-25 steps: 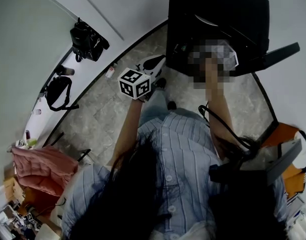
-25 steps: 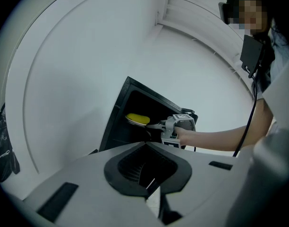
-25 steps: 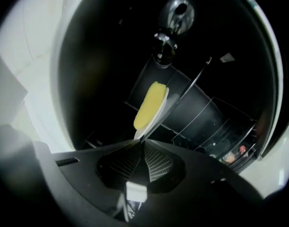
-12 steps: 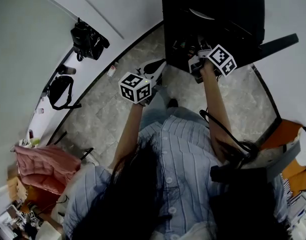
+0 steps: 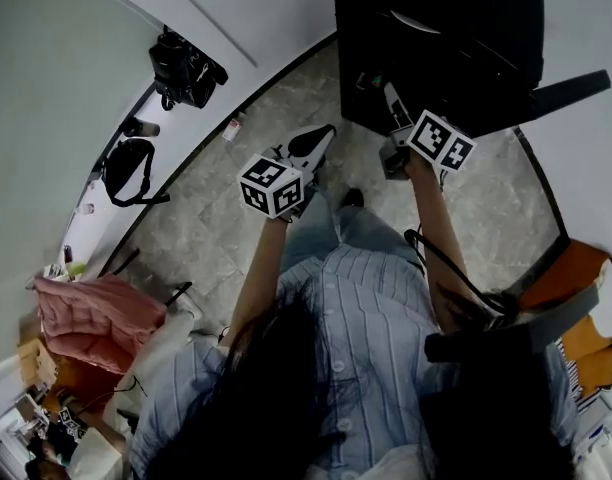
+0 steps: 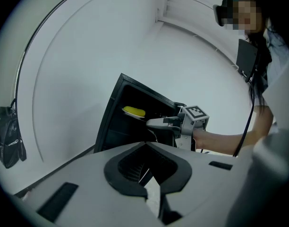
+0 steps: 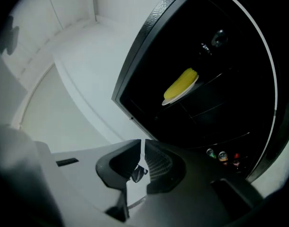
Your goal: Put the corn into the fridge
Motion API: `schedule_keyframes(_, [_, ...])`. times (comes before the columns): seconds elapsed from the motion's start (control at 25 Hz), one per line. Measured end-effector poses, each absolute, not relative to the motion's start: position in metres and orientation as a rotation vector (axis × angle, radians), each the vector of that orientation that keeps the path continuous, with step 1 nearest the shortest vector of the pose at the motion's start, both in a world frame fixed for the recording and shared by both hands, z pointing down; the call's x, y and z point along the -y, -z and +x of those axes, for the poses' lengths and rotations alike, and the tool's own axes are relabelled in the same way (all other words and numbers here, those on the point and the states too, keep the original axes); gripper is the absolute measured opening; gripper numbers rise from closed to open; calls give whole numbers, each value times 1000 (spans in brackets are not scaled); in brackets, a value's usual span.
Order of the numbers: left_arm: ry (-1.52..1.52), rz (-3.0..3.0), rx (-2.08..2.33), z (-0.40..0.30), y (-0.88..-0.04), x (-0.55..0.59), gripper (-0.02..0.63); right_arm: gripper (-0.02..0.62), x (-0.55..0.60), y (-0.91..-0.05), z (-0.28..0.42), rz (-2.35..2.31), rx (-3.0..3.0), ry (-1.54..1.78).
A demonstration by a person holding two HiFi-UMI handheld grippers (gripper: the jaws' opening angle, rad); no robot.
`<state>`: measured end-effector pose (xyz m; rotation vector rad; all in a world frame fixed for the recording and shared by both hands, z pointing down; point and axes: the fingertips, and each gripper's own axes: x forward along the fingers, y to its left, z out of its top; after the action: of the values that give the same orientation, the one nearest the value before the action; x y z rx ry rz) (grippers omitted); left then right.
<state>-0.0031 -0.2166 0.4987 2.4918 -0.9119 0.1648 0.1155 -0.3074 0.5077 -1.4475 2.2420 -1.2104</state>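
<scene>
The corn (image 7: 181, 84) lies on a plate (image 7: 169, 101) inside the fridge (image 7: 135, 74); right claw (image 7: 142, 143) just outside the fridge, narrow, empty; left claw (image 6: 146, 144) pressed together, empty; probably next, swing the door (image 5: 561, 90) closed gently.

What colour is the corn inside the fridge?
The corn is yellow; it shows best in the right gripper view.
</scene>
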Motion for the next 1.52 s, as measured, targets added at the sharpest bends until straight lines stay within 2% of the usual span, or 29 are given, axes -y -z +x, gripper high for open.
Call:
schedule_keyframes(0.6, [-172, 2463, 862, -26, -507, 182, 8, 34, 246, -515, 50, -1420, -2443, 1203])
schedule_keyframes(1.12, [-150, 2511, 894, -111, -485, 101, 8, 34, 149, -501, -44, -1347, -2488, 1185])
schedule_keyframes(1.52, [-152, 2525, 835, -150, -489, 26, 8, 34, 65, -503, -87, -1369, -2462, 1195])
